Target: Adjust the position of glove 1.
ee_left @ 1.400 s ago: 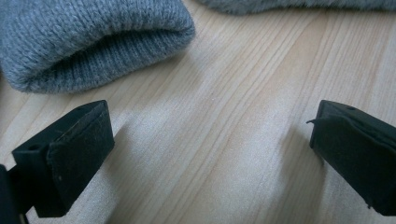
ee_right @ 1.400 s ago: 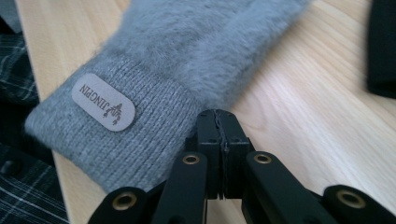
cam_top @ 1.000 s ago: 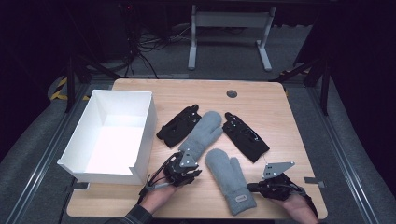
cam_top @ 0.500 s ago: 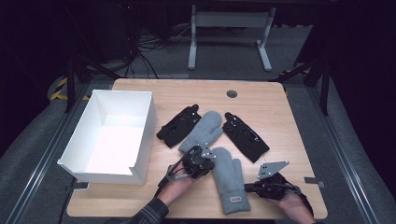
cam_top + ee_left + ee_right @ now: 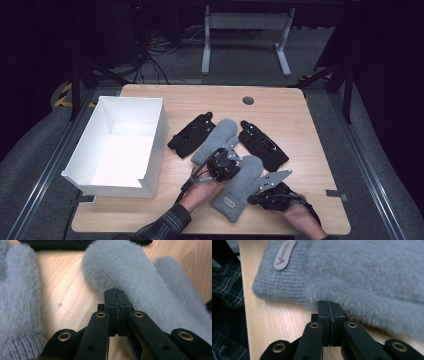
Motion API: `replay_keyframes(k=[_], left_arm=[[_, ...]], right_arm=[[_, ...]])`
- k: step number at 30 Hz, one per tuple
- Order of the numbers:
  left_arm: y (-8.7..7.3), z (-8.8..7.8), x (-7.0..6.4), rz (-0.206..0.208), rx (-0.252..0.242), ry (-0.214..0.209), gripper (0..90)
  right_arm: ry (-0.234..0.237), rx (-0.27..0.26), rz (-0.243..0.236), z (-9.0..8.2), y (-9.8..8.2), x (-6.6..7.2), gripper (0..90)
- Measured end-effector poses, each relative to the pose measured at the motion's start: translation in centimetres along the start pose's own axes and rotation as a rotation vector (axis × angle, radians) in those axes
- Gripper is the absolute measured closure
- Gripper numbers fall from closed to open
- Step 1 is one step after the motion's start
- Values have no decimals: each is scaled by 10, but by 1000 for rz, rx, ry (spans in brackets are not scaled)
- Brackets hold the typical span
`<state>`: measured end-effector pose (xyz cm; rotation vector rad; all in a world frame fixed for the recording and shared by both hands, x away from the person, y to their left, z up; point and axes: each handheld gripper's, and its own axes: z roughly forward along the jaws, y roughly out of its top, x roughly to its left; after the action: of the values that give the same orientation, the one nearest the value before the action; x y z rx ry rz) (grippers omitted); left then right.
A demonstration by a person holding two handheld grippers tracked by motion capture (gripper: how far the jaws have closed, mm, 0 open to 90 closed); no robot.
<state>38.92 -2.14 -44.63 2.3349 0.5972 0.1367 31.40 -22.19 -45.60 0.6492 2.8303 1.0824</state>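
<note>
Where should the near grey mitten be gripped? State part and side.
Grip the near grey mitten at its ribbed cuff, coming in from the table's near edge. The cuff is thin, flat knit that jaws can pinch, while the furry body is bulky. Both the left gripper and the right gripper are shut beside it.

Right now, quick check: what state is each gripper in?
Left gripper: shut, tips against the near grey mitten's fur edge; a pinch of fur cannot be told.
Right gripper: shut, tips at that mitten's edge near the cuff; same doubt.
</note>
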Motion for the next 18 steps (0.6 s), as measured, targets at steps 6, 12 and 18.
replay_keyframes(k=[6, 12, 18], left_arm=[[-1, -5, 4, -8, -9, -3, 886], [-2, -21, 6, -14, -25, -2, 754], [-2, -38, 12, -22, -46, 29, 542]], right_arm=[[6, -3, -16, 6, 7, 1, 900], [-52, -50, 11, -13, -3, 0, 753], [-160, -104, 73, -34, -21, -10, 556]])
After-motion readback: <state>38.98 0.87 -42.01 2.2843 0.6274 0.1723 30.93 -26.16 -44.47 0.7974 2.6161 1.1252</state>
